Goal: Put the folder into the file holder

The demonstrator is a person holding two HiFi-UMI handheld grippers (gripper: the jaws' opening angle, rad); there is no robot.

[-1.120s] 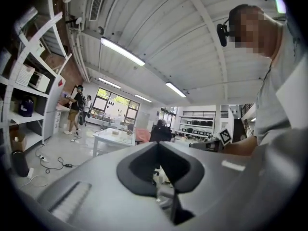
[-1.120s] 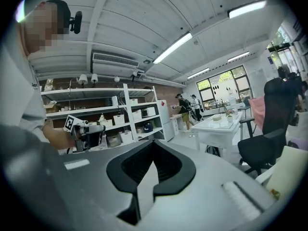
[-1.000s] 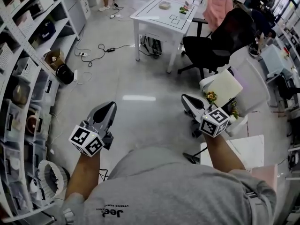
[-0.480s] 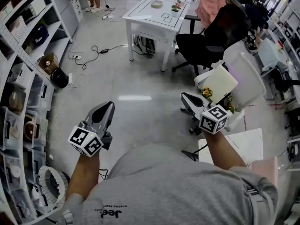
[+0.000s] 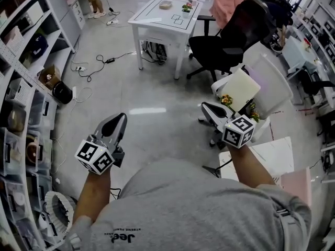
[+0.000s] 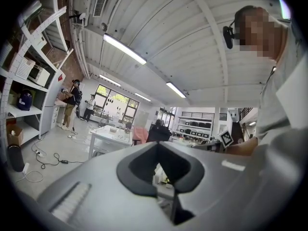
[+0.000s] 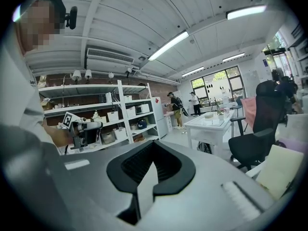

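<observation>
In the head view I hold both grippers in front of my body, above the floor. My left gripper [image 5: 120, 120] is shut with nothing between its jaws; the left gripper view shows the jaws [image 6: 161, 178] meeting. My right gripper [image 5: 204, 108] is shut and empty too, its jaws [image 7: 148, 173] closed along one seam. A cream flat sheet, possibly the folder [image 5: 241, 89], leans on a white chair just beyond the right gripper and shows in the right gripper view [image 7: 283, 170]. I see no file holder.
A white table [image 5: 163, 15] with small items stands ahead, a black office chair [image 5: 226, 38] to its right. Shelving [image 5: 21, 82] lines the left side, with cables [image 5: 97, 63] on the floor. People stand at the far end of the room [image 6: 72, 102].
The room has slid left and nearer in the head view as I walk forward. Both grippers keep their place before my body and stay shut.
</observation>
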